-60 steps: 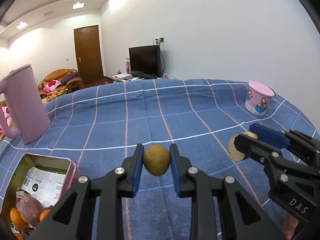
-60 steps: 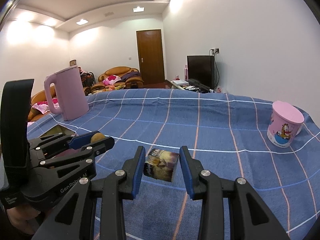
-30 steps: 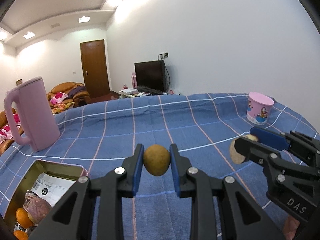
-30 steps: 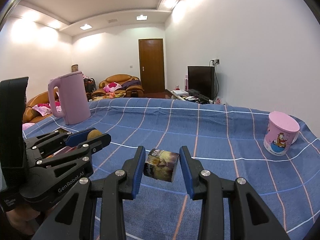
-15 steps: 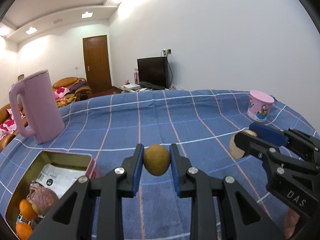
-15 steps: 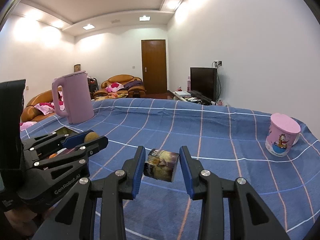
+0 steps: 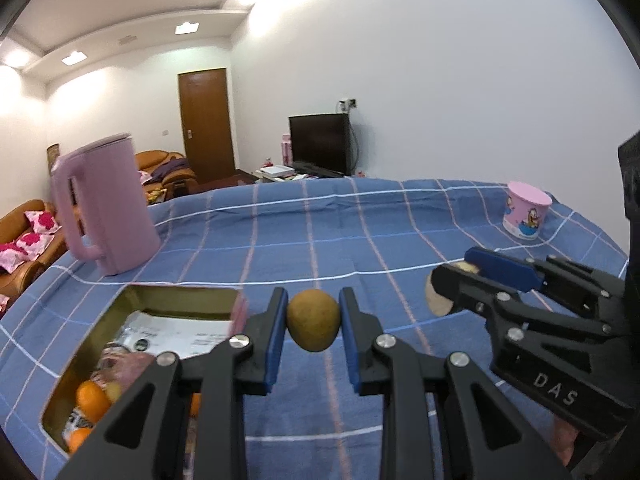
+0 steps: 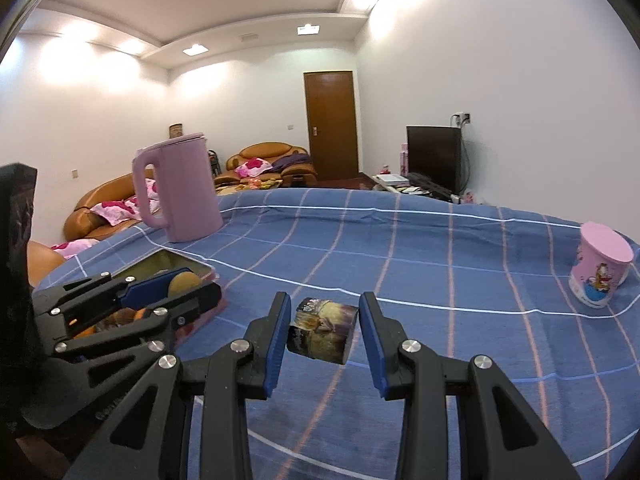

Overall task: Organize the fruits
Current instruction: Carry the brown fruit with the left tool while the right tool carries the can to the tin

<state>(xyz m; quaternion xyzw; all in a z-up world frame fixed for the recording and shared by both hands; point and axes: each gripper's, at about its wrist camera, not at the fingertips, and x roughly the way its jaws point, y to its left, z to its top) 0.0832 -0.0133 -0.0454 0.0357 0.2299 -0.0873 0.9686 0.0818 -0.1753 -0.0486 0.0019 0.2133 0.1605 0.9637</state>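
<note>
- Since the earlier frames, the left gripper was swung leftward, so that more of the tin box was brought into the left wrist view and the pink kettle appeared nearer the centre.
- Left jaws were clenched on a brown kiwi, held off the blue checked cloth, just right of the tin box's near corner.
- Kiwi was also seen from the right wrist view, pinched between the left gripper's blue pads and held over the tin box.
- Right gripper was seen with jaws grasping a small printed box, tilted, lifted clear of the cloth-covered desk.
- Left pad was pressed against the printed box; a sliver of gap was visible at the right pad, so contact on that side could not be told for certain.
- From the left wrist view, the right gripper was seen at right, with a pale edge of its held item peeking out past the fingertips.
- Inside the tin box, oranges, a pinkish wrapped item and a white printed sheet were seen.
- Pink cartoon cup was stood upright at the far right of the desk, well apart from both grippers; also seen in the right wrist view.
- Pink kettle was stood upright at far left, beyond the tin box.
- Black TV, brown door and orange sofa were noted in the background.
</note>
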